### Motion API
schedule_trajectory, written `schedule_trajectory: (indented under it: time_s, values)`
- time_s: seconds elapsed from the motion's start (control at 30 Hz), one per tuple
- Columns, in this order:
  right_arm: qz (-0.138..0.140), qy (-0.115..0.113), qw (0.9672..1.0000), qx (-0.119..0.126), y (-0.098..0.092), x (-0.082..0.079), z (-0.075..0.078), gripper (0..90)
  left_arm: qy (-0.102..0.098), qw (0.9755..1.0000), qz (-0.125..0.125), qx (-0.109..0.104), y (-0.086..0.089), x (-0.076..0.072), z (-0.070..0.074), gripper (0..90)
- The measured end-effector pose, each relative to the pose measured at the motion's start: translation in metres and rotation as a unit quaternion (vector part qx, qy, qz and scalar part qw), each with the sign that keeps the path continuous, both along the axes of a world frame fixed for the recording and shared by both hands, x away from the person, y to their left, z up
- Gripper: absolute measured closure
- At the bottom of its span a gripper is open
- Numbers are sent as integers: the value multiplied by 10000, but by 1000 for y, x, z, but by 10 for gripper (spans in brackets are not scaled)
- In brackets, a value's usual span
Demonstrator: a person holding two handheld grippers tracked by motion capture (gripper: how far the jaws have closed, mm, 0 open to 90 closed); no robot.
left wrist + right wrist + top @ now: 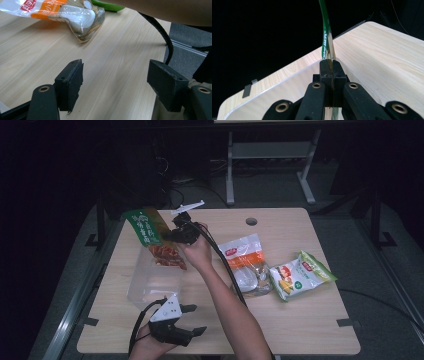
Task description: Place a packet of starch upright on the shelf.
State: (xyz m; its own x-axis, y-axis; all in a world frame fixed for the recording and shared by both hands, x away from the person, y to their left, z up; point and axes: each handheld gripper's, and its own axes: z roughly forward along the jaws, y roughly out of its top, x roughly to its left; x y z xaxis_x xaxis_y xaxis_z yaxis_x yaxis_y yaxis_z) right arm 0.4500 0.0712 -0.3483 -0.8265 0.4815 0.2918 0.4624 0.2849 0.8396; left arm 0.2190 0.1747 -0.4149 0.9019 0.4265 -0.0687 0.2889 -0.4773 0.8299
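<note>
Green and orange, the snack packet (152,237) is clamped edge-on between the fully closed fingers (325,72) of the right gripper (184,231), its printed top rising beyond their tips. Just beneath, the clear plastic box (150,282) is seen on the desk (295,320), the packet's lower end hanging over it. The left gripper (192,319) is held wide apart with nothing between its fingers (71,85), near the box's front corner. Two further packets (247,265) (300,275) are laid well to the right.

Right gripper (331,65) clamped the green packet's (325,37) thin edge above the clear container (287,85) on the wooden table (387,55).
</note>
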Motion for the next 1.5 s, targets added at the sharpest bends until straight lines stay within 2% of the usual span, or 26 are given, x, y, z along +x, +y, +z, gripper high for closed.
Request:
schedule_trajectory:
  time_s: [0.33,0.43,0.47,0.57,0.6,0.67,0.7,0.77,0.83,0.97,1.0,1.07,1.13,1.17,1.27,1.3,1.33,1.4,1.5]
  values:
    - [-52,-91,9998,-150,0,0,-3,888,10,10000,17,-11,-1,0,1,286]
    - [26,-46,9997,-253,2,2,-3,839,3,10000,26,-26,-1,0,1,286]
    - [60,-25,9988,-495,4,4,-3,794,10,10000,23,-33,-1,0,0,286]
    - [117,32,9977,-673,7,6,-2,769,19,10000,15,-31,-1,0,0,285]
    - [184,197,9956,-897,11,10,-1,739,27,10000,13,-40,-1,0,0,285]
    - [212,240,9937,-1074,14,12,-1,742,22,10000,0,-29,-2,0,0,286]
    - [212,240,9937,-1074,14,12,-1,742,26,10000,-9,-19,-2,0,0,286]
    - [230,270,9915,-1250,18,14,-2,772,20,10000,-28,-15,-3,0,0,286]
    - [363,211,9884,-1461,19,18,-8,872,19,10000,-45,-29,-3,-1,0,287]
    - [321,309,9891,-1402,18,16,-8,892,20,10000,-47,-45,-3,-1,0,287]
    - [303,437,9924,-1109,17,13,-6,895,24,10000,-43,-53,-3,-1,0,287]
    - [304,437,9933,-1025,16,12,-5,895,12,10000,-37,-49,-2,0,0,287]
    - [278,279,9951,-911,19,4,3,896,9,10000,-23,-57,-2,0,1,287]
    - [278,279,9951,-911,19,4,3,896,9,10000,-23,-57,-2,0,1,287]
    - [220,294,9977,-573,17,3,4,897,-4,10000,-42,-56,-4,-1,1,287]
    - [220,294,9977,-573,17,3,4,897,-4,10000,-42,-56,-4,-1,1,288]
    - [122,313,9984,-449,16,4,0,897,6,10000,-53,-30,-4,-2,0,288]
    - [32,245,9988,-425,15,4,-2,897,3,10000,-62,-33,-5,-3,0,290]
    - [40,108,9986,-513,15,3,-4,897,-1,10000,-63,-37,-5,-3,0,290]
